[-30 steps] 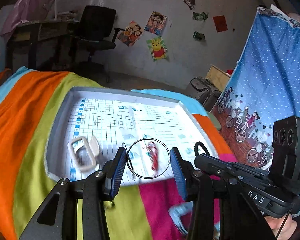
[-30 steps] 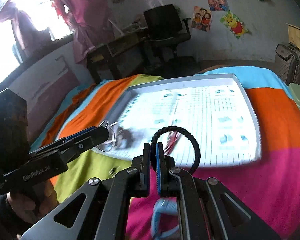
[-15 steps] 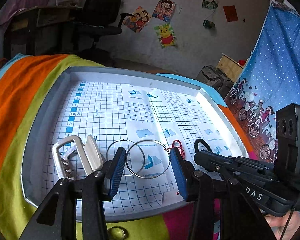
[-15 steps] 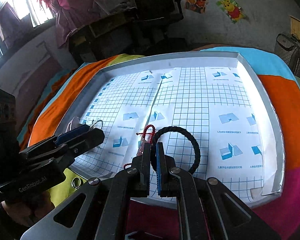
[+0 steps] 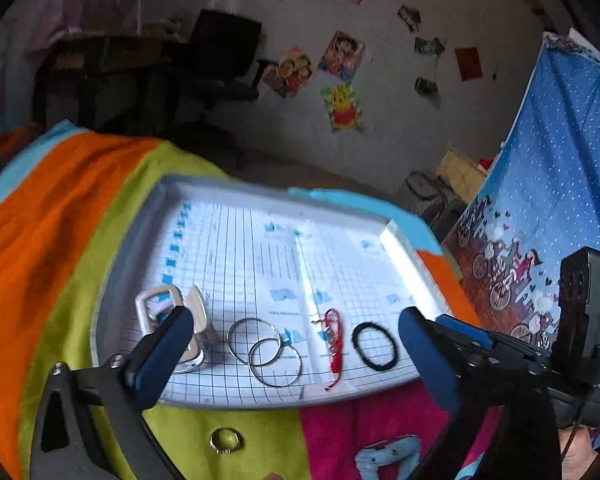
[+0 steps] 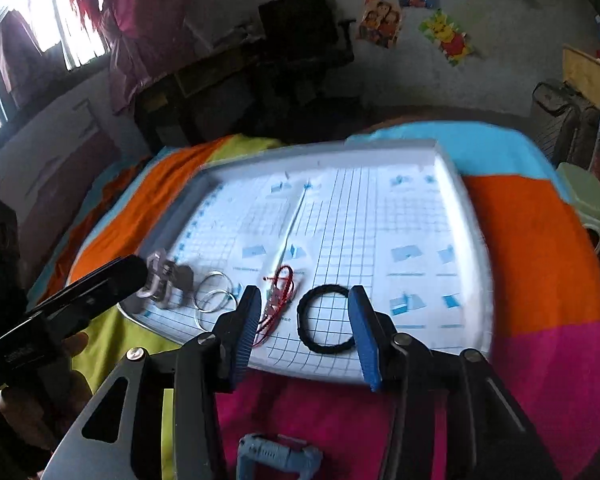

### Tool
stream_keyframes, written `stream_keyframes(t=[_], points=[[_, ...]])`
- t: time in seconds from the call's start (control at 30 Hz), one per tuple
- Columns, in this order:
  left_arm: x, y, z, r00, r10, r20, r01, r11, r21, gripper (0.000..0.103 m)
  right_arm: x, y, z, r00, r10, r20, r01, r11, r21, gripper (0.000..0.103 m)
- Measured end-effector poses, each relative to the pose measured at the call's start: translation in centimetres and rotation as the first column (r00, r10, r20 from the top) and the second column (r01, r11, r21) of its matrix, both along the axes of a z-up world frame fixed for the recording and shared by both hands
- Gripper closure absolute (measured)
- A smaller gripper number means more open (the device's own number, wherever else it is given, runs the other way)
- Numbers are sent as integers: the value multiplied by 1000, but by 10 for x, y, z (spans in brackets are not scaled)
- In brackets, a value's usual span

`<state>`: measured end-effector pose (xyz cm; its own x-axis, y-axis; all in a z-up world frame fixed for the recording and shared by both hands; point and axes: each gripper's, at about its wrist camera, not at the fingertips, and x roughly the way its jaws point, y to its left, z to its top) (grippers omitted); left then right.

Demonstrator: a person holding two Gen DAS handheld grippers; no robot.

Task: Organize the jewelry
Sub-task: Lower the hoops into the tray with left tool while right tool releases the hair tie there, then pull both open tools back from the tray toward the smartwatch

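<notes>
Left wrist view: left claw (image 5: 296, 346) was spread wide, empty, over tray (image 5: 128, 264) holding two hoops (image 5: 265, 347), red cord (image 5: 334, 338), black band (image 5: 375, 346); right wrist view: right claw (image 6: 303, 334) also apart, black band (image 6: 327, 319) lying on tray between its fingers.

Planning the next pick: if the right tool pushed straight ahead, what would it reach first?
Probably the black braided bracelet, which lies on the tray between the open right tool fingers; depth is uncertain.
</notes>
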<state>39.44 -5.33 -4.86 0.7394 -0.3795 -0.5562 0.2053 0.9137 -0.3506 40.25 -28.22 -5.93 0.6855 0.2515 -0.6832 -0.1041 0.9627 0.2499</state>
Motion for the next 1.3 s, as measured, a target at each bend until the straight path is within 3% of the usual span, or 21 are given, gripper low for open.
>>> stream_keyframes(t=[0.1,0.27,0.47,0.63,0.9,1.03,1.3], points=[[-20,4,19,998,37,49,-39,999,23,0,-23,-4,23,998,-16,67,17,1000,-16,48],[-73,9,58,977,77,201,-93,993,71,0,-80,-10,68,979,-41,199,45,999,-17,18],[-142,21,97,954,65,293,-79,996,35,0,-159,-16,117,930,-69,361,74,997,-1,1],[-198,22,118,938,49,342,-62,998,26,0,-231,-17,142,885,-93,457,104,995,3,1],[-274,22,131,920,42,390,-50,999,11,0,-324,-11,159,840,-105,533,148,988,-38,1],[-302,19,134,911,25,411,-42,999,34,0,-359,-16,166,827,-106,551,155,987,-43,1],[-343,16,117,926,-1,377,-25,998,63,0,-408,-15,162,834,-115,540,166,985,-47,1]])
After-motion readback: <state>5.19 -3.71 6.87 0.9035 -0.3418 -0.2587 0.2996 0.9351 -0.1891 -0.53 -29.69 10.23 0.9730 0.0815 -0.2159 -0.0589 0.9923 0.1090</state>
